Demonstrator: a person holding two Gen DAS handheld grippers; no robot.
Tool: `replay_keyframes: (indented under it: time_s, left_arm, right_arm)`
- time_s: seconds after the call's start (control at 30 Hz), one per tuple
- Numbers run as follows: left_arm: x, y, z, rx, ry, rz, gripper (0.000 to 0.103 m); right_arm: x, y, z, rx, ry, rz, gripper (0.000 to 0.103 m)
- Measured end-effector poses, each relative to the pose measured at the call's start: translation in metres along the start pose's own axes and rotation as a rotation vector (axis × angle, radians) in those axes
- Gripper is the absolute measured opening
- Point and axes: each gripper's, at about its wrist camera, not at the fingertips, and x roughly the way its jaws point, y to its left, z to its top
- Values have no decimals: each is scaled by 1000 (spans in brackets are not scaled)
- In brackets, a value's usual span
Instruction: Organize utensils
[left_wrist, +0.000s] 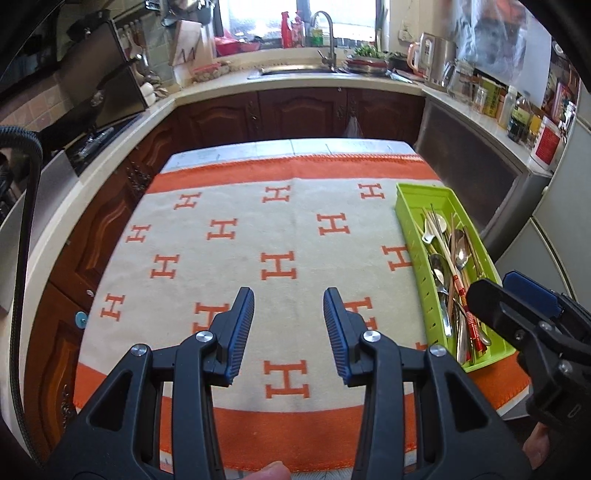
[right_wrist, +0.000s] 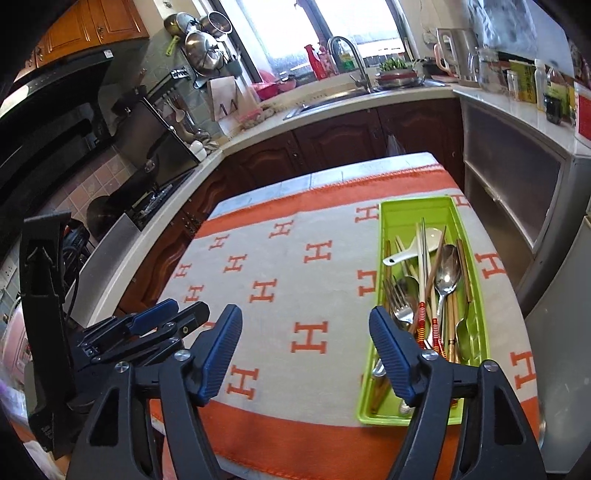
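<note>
utensils (right_wrist: 432, 291) piled in green tray (right_wrist: 476, 306) on table | left gripper (left_wrist: 289, 302) jaws apart, empty | right gripper (right_wrist: 306, 325) jaws wide, empty

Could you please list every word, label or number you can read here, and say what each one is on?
"H": repeated orange letters on the blanket covering the table.
Labels on the bottles and jars along the right counter: too small and blurred to read.
Red label on a white container: unreadable.
Green tray and utensils: no text visible.
</note>
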Motion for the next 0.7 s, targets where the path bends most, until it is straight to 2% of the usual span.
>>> replay_keyframes:
  time_s: [0.07, 0.27, 0.7]
  left_arm:
    - [-10, 6, -2, -13, -22, 8, 45]
    - [-31, 19, -6, -36, -81, 27, 46]
    - [-41, 31, -10, -49, -88, 31, 47]
  right_arm:
    - [-7, 7, 1, -4, -13, -3, 76]
    - [-14, 30, -2, -40, -9, -11, 76]
    - [-21, 45, -6, -62, -14, -5, 76]
